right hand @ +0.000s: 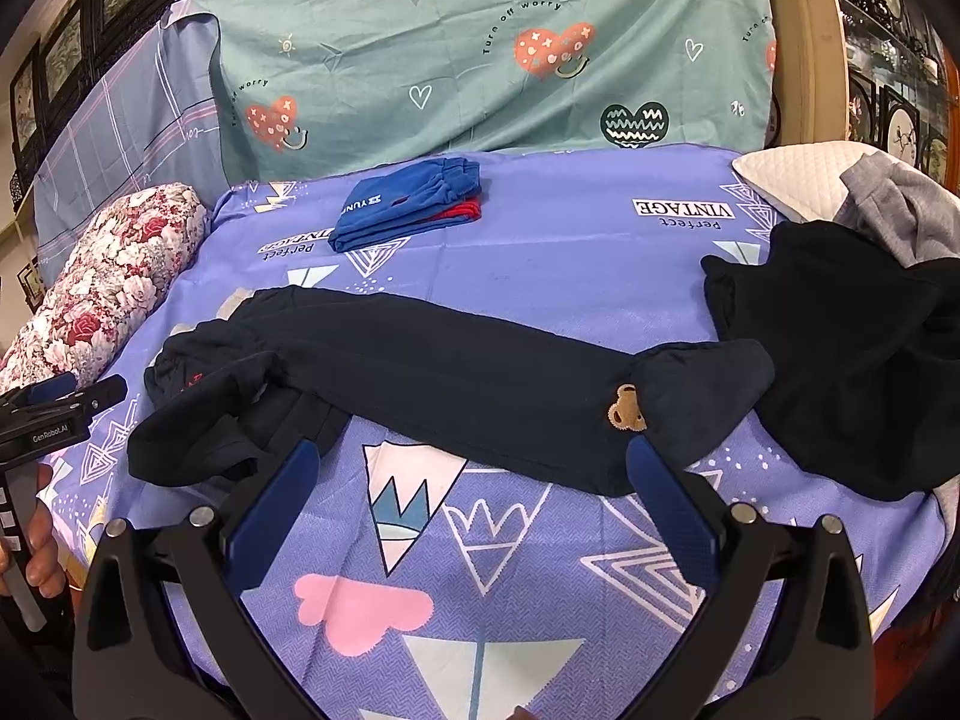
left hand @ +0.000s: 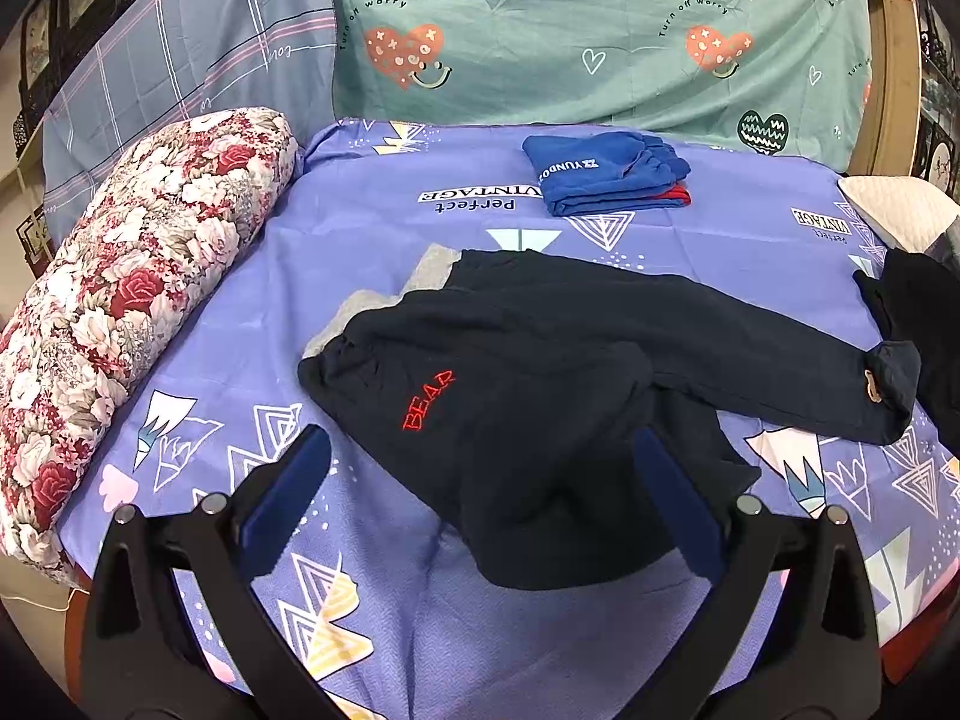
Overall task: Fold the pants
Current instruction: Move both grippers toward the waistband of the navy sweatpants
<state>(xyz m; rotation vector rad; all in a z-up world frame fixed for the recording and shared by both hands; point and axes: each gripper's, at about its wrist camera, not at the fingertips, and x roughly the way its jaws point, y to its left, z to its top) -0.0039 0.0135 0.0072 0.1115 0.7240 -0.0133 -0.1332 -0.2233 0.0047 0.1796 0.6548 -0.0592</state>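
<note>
Two grippers hover above the bed, and both have their fingers spread wide with nothing between them. I see the dark pants (left hand: 540,372) lying on the purple sheet (left hand: 372,276), well in front of the folded blue clothes (left hand: 600,174) and short of the black pile (right hand: 858,360) at the right edge.

Long axis: the pants run across the bed from side to side. The waistband, with its grey lining and the red word on the hip, lies toward the flowered bolster (left hand: 138,276). One leg stretches flat to the right and ends in a cuff bearing a small bear patch (right hand: 627,408). The other leg lies bunched and doubled under near the waist, toward the near edge.

Position of the left gripper (left hand: 480,510): it sits just before the hip and the bunched leg, so the waist end is its nearer end. Position of the right gripper (right hand: 468,516): it sits just before the straight leg, with the cuff up and to its right, so the cuff end is its nearer end.

I judge that the next move depends on this split: left arm to the waist side, right arm to the cuff. The bunched leg probably needs to be drawn out along the same axis before any fold holds.
</note>
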